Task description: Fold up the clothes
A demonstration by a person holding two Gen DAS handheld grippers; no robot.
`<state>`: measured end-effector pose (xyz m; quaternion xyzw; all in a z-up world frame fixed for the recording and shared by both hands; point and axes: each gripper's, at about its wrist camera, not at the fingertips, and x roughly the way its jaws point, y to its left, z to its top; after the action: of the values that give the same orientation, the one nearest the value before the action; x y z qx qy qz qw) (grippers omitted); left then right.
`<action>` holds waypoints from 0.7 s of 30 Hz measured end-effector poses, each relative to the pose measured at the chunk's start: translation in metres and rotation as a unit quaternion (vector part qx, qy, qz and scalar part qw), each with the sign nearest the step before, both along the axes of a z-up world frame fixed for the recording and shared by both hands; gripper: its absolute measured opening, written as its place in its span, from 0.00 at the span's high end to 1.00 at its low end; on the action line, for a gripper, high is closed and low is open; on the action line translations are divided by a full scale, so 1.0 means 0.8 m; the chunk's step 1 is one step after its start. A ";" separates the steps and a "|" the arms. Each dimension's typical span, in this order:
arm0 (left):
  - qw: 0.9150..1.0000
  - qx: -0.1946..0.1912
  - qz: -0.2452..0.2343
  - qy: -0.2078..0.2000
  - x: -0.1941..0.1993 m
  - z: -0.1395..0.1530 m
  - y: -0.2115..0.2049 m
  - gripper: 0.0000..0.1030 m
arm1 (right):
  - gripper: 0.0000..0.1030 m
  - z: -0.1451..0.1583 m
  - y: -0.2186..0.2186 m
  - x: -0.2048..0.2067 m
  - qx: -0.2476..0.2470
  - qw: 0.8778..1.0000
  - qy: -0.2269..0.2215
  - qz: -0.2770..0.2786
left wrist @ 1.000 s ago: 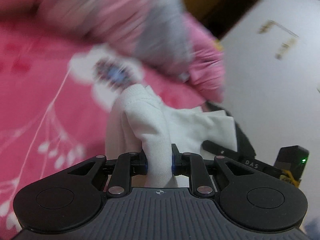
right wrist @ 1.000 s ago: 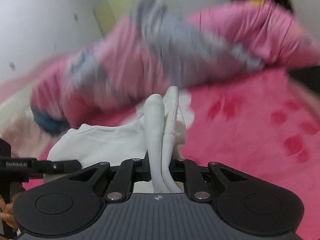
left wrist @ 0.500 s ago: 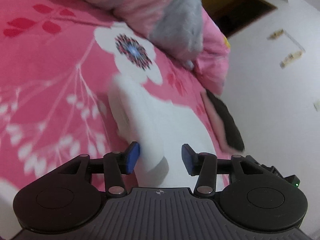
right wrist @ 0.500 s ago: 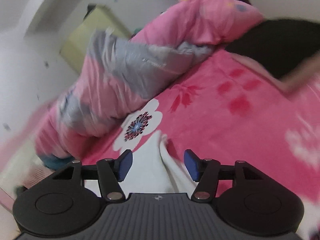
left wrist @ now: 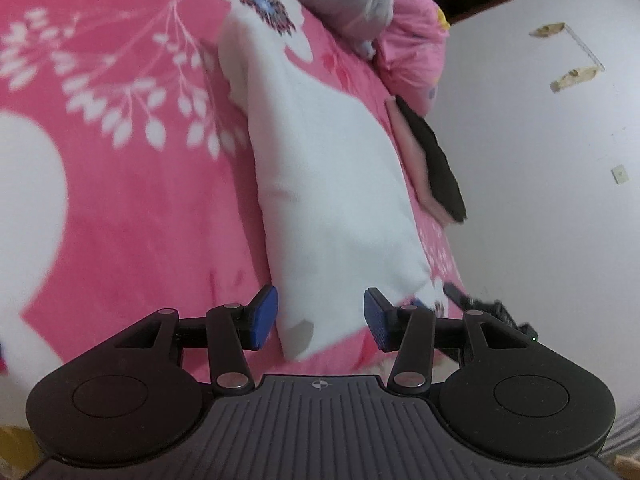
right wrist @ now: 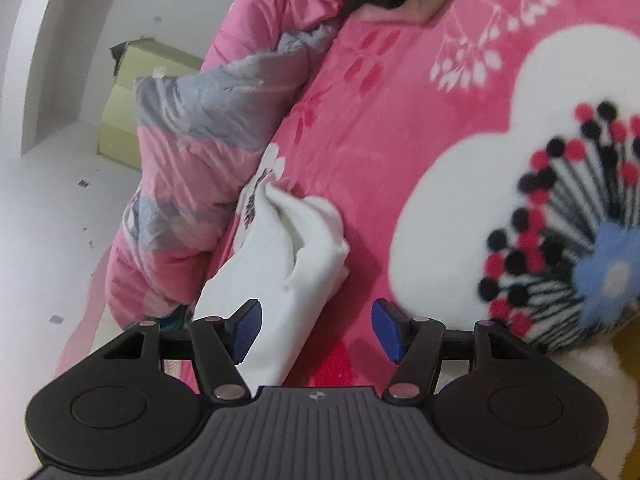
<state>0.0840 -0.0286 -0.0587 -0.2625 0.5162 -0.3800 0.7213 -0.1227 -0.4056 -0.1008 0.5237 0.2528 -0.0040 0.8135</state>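
Soft even indoor light on my feeds, strong fisheye bending at the edges, mild motion blur over the white garment (left wrist: 332,184), faint shadow right of its bunched end, no glare.

Open pink blanket (left wrist: 120,220) lies free toward nine o'clock; a bunched quilt (left wrist: 360,0) blocks twelve o'clock, a dark garment (left wrist: 436,164) two o'clock.

A white garment (left wrist: 320,184) lies folded into a long narrow strip, flat on the pink floral blanket (left wrist: 120,200).
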 end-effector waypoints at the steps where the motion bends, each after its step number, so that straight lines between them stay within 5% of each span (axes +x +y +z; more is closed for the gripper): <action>1: 1.000 0.001 -0.005 0.005 -0.001 -0.005 -0.004 0.54 | 0.36 -0.002 0.001 0.003 0.004 1.000 -0.002 0.003; 8: 0.999 0.006 -0.032 0.032 0.000 -0.040 -0.033 0.54 | 0.36 -0.008 -0.002 0.036 0.012 1.000 -0.001 0.014; 17: 0.997 -0.041 -0.043 0.044 0.016 -0.055 -0.042 0.55 | 0.37 -0.008 -0.004 0.081 0.008 0.998 -0.005 0.067; 19: 0.997 -0.049 -0.045 0.043 0.016 -0.057 -0.043 0.61 | 0.42 -0.005 -0.003 0.090 -0.002 0.997 0.002 0.078; 21: 0.997 -0.046 -0.050 0.035 0.018 -0.052 -0.047 0.71 | 0.59 0.001 -0.002 0.095 -0.013 0.996 0.008 0.084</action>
<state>0.0984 -0.0659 -0.1000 -0.2824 0.5358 -0.4294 0.6699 -0.0466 -0.4069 -0.0998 0.4900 0.3021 0.0572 0.8157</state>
